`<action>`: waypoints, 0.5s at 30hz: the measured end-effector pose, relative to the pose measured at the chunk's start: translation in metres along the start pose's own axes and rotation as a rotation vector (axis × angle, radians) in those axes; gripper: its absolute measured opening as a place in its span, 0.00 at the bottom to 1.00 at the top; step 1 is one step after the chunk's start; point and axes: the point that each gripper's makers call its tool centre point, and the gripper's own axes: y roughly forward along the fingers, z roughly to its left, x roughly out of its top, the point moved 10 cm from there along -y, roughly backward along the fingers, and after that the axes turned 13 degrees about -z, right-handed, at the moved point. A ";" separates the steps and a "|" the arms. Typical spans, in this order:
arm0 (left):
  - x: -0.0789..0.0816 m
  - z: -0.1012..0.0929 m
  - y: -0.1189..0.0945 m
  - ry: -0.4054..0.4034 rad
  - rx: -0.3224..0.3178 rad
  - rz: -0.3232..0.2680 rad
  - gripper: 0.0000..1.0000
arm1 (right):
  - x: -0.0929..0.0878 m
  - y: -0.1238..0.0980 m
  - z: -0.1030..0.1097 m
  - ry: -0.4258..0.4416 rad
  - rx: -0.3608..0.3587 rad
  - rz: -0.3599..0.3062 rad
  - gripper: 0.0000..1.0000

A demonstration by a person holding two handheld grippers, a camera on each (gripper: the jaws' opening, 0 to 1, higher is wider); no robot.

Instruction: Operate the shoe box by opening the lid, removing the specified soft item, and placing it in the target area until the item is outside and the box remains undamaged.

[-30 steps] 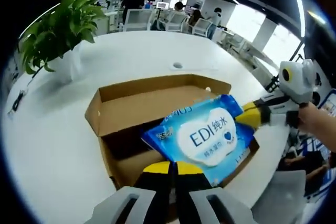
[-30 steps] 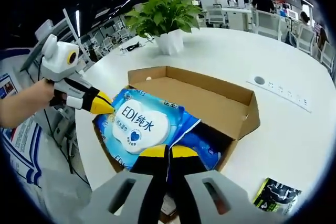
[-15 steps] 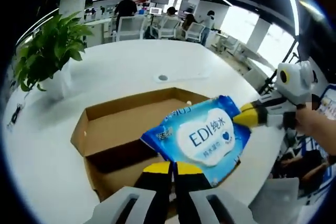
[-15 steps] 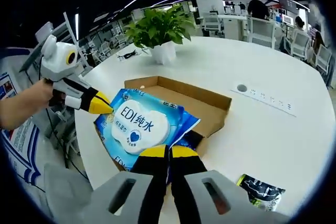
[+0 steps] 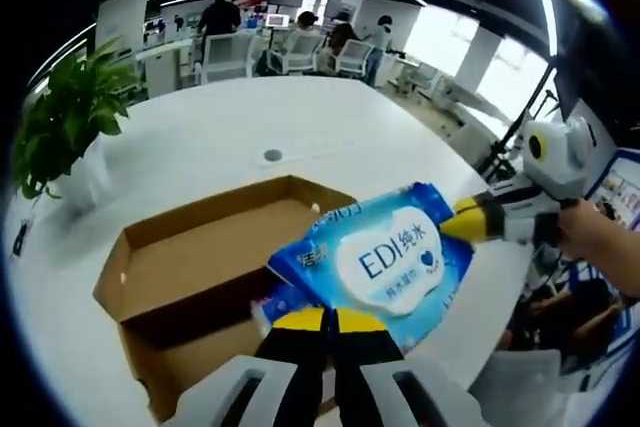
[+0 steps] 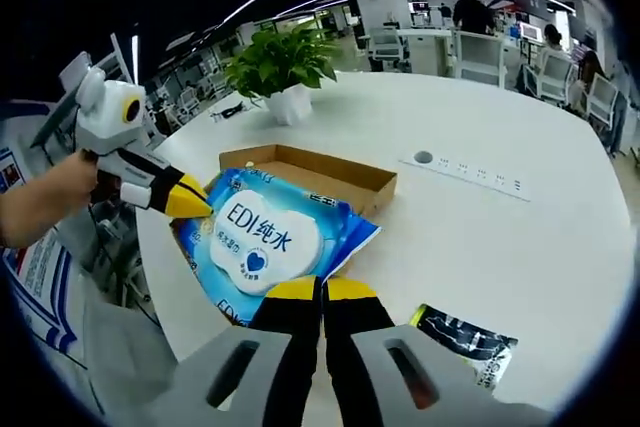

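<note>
Since a second ago the blue wipes pack (image 5: 385, 265) has come up out of the shoe box (image 5: 190, 277), now above its near edge. The white round table (image 6: 500, 237) stands in an open office. Left gripper (image 5: 330, 319) and right gripper (image 6: 321, 289) both clench the pack's opposite edges.

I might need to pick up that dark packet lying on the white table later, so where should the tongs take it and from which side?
Grip the dark packet across one short end, coming from above with the tongs held low. It lies flat on the white table, apart from the shoe box, so its thin edges are the only purchase. Both tongs are shut on the blue wipes pack now.
</note>
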 end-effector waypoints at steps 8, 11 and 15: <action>0.005 -0.027 0.017 0.012 -0.024 0.006 0.00 | -0.005 -0.021 -0.022 0.015 -0.027 -0.010 0.00; 0.006 -0.038 0.025 0.013 -0.035 0.009 0.00 | -0.009 -0.032 -0.030 0.022 -0.037 -0.012 0.00; 0.007 -0.050 0.038 0.018 -0.048 0.017 0.00 | -0.012 -0.043 -0.041 0.029 -0.051 -0.014 0.00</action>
